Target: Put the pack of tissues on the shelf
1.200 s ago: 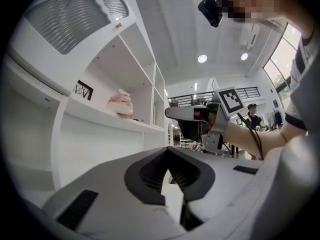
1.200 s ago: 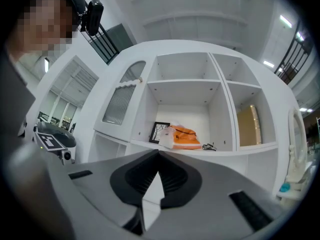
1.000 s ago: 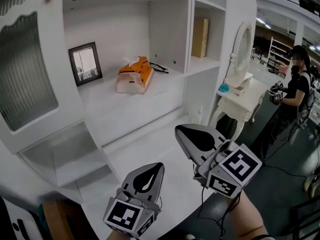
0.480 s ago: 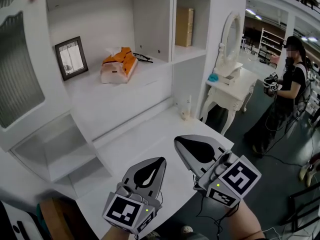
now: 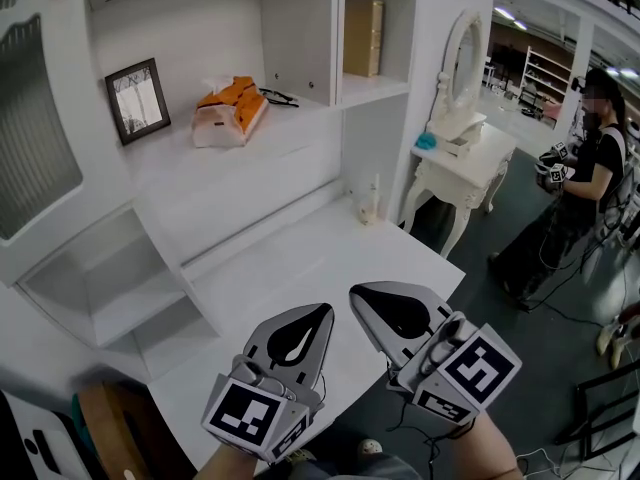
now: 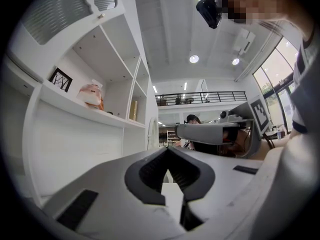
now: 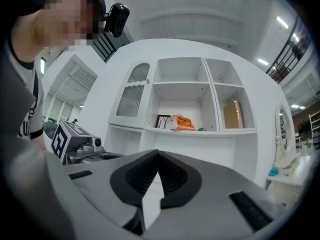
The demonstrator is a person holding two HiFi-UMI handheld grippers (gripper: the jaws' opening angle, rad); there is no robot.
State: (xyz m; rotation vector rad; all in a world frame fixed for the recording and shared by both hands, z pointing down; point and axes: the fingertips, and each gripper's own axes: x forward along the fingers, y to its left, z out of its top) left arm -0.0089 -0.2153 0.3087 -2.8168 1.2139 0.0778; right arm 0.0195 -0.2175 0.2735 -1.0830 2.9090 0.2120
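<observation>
While the gripper views show it only small and distant, the pack of tissues (image 5: 230, 111) lies on the shelf (image 5: 260, 153) in the head view's upper left, just right of a picture frame (image 5: 137, 100). At lower centre, the left gripper (image 5: 318, 318) and right gripper (image 5: 360, 294) have their jaws together on nothing, above a desktop (image 5: 330, 253) that only the head view shows.

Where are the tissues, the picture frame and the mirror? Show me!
Tissues (image 5: 230, 114): head view, middle of the orange pack.
Picture frame (image 5: 138, 99): head view, centre of the picture.
Mirror (image 5: 459, 63): head view, on its white oval rim.
</observation>
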